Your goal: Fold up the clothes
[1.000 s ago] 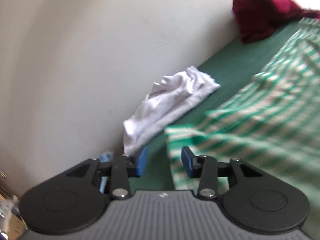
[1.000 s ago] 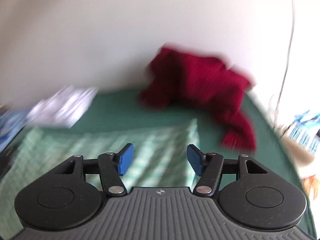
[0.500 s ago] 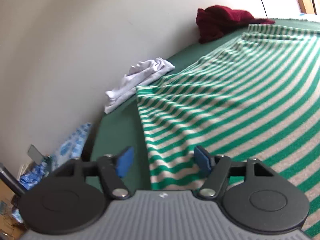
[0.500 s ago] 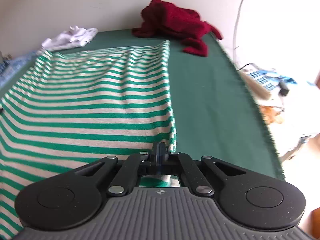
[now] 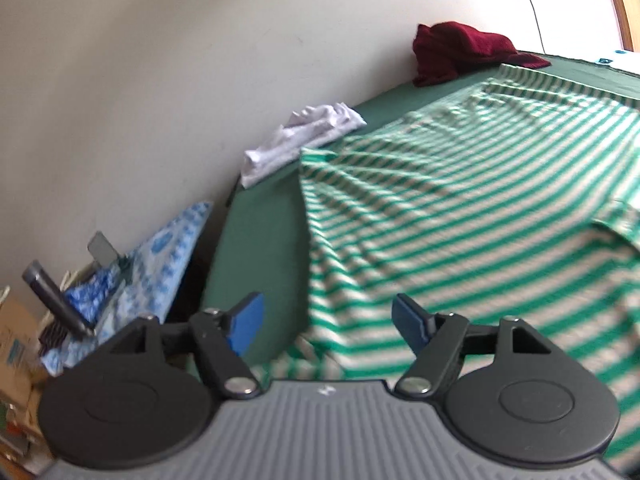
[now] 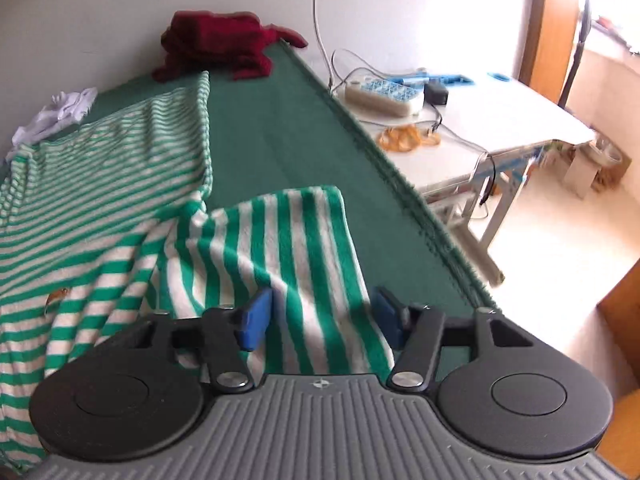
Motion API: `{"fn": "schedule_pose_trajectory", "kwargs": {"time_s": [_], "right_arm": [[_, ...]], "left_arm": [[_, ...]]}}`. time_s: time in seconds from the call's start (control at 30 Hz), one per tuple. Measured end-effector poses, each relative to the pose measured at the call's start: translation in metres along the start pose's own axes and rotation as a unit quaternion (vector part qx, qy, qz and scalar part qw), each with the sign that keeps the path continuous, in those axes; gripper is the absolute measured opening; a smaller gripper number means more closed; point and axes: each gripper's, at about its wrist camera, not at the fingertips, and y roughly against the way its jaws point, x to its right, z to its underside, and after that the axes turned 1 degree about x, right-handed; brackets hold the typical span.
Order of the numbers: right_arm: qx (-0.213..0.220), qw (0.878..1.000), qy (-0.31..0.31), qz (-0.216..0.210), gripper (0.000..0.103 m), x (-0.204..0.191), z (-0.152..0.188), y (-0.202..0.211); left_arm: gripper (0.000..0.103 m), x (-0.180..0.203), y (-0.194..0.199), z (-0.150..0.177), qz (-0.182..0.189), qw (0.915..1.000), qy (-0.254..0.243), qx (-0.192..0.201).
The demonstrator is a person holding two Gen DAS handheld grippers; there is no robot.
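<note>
Right wrist view: the green-and-white striped knit shirt lies spread on the dark green cloth-covered tabletop, one sleeve running between the jaws of the right gripper. Half a second ago those jaws were shut at the shirt's edge; they are now opening, and the pads no longer press the cloth. The left gripper, jaws wide and opening further, holds nothing; the shirt's near edge lies between them. Both releases suggest the spreading step is complete and folding can begin. The shirt looks soft, lightly rippled, its sleeve twisted. Beyond the shirt, by the wall, rest a crumpled white garment and a dark red knitted garment.
</note>
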Motion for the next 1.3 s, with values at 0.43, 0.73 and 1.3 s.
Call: {"fn": "schedule_pose_trajectory", "kwargs": {"time_s": [0.43, 0.73, 1.3], "right_arm": [[0.03, 0.998, 0.06, 0.014, 0.018, 0.066, 0.0, 0.014], [0.027, 0.994, 0.064, -0.08, 0.009, 0.067, 0.022, 0.029], [0.01, 0.97, 0.084, -0.227, 0.042, -0.043, 0.025, 0.056]], "left_arm": [[0.091, 0.075, 0.036, 0.013, -0.071, 0.9962, 0.008, -0.049], [0.091, 0.075, 0.051, 0.023, -0.086, 0.9934, 0.032, -0.07], [0.093, -0.019, 0.064, 0.071, -0.156, 0.9809, 0.063, -0.098]]}}
